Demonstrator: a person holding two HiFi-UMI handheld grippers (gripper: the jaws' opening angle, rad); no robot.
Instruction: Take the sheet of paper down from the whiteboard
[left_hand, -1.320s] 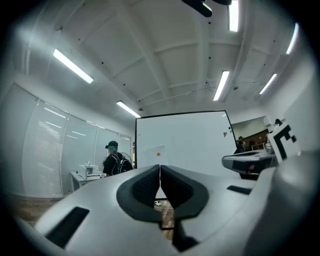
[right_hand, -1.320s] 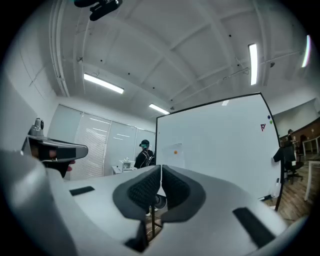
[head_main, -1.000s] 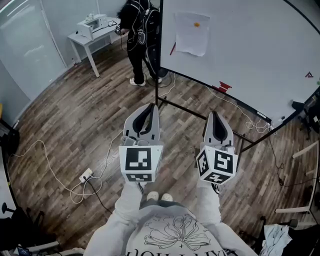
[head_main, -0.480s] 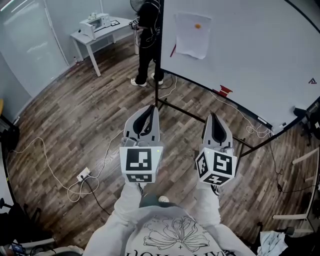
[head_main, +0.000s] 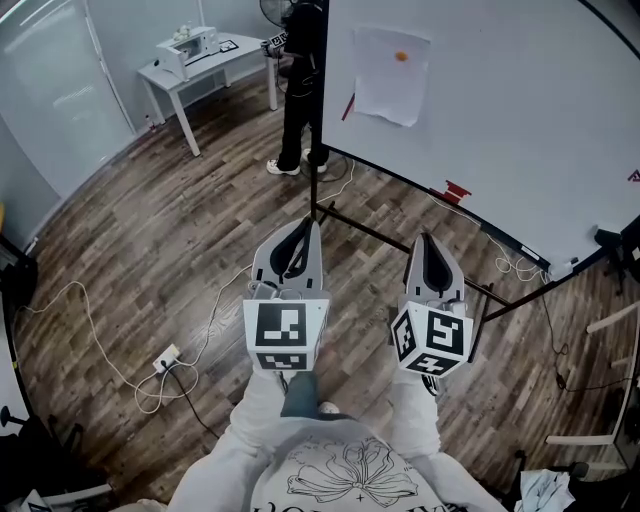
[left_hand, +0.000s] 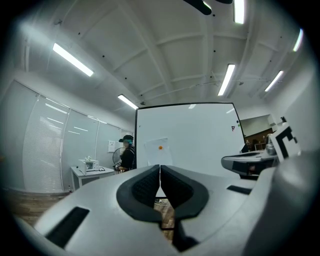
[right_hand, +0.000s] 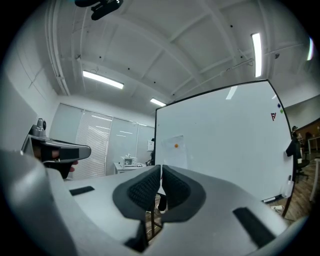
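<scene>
A white sheet of paper (head_main: 390, 78) hangs on the whiteboard (head_main: 520, 120) at the upper right, pinned by an orange magnet (head_main: 401, 56). My left gripper (head_main: 302, 226) and right gripper (head_main: 427, 240) are held side by side, level, well short of the board, both shut and empty. The left gripper view has the paper (left_hand: 159, 151) straight beyond the closed left gripper (left_hand: 160, 170). In the right gripper view the paper (right_hand: 175, 152) stands just right of the closed right gripper (right_hand: 161, 172).
A person in dark clothes (head_main: 302, 90) stands at the board's left edge. A white table (head_main: 205, 62) with a device is behind them. Black stand legs (head_main: 380, 232) run across the wood floor. Cables and a power strip (head_main: 166, 354) lie at the left.
I have stepped closer to the whiteboard, so paper and board sit slightly lower and larger. The person by the board has shifted right toward its edge. Both grippers stay shut.
</scene>
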